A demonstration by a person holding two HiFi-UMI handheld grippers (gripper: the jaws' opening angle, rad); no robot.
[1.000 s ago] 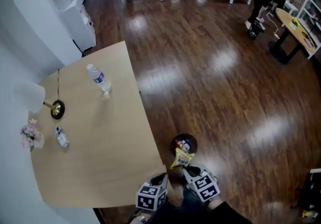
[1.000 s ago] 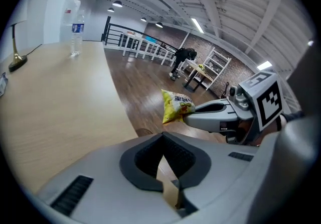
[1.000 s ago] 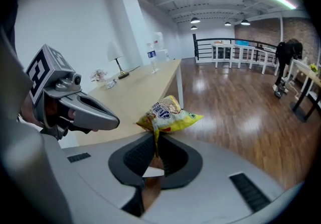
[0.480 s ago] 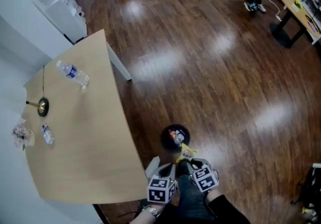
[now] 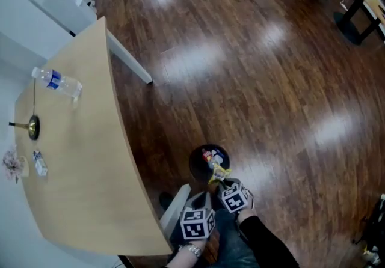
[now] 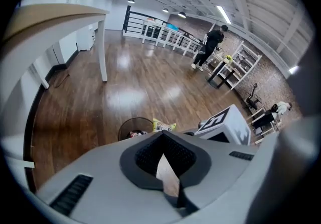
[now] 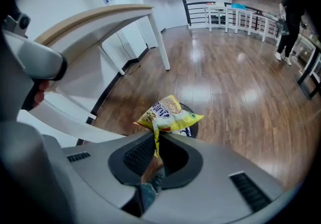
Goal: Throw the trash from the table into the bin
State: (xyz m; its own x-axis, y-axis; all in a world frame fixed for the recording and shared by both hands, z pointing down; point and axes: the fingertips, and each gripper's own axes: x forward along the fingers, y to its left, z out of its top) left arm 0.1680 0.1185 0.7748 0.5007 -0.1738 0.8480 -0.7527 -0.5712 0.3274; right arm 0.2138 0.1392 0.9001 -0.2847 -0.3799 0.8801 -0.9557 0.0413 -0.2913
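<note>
My right gripper (image 5: 220,181) is shut on a corner of a yellow snack bag (image 7: 169,113), which hangs just over the near rim of a small round black bin (image 5: 208,160) on the floor. The bin holds some trash. The bag (image 5: 218,172) also shows in the head view and, in the left gripper view, the bag (image 6: 163,126) lies beside the bin (image 6: 133,126). My left gripper (image 5: 200,205) is low beside the right one, shut, with nothing between its fingers. On the wooden table (image 5: 90,158) lie a clear water bottle (image 5: 57,81) and a small bottle (image 5: 40,163).
A lamp base (image 5: 32,127) and a small bunch of flowers (image 5: 11,164) stand at the table's left edge. A white table leg (image 5: 129,63) reaches the dark wooden floor. White cabinets (image 5: 57,5) line the wall. A person (image 6: 208,46) stands far off by desks.
Both grippers have sunk toward the floor and closed in on the bin. The snack bag has gone with the right gripper, from beside the bin to over its near rim.
</note>
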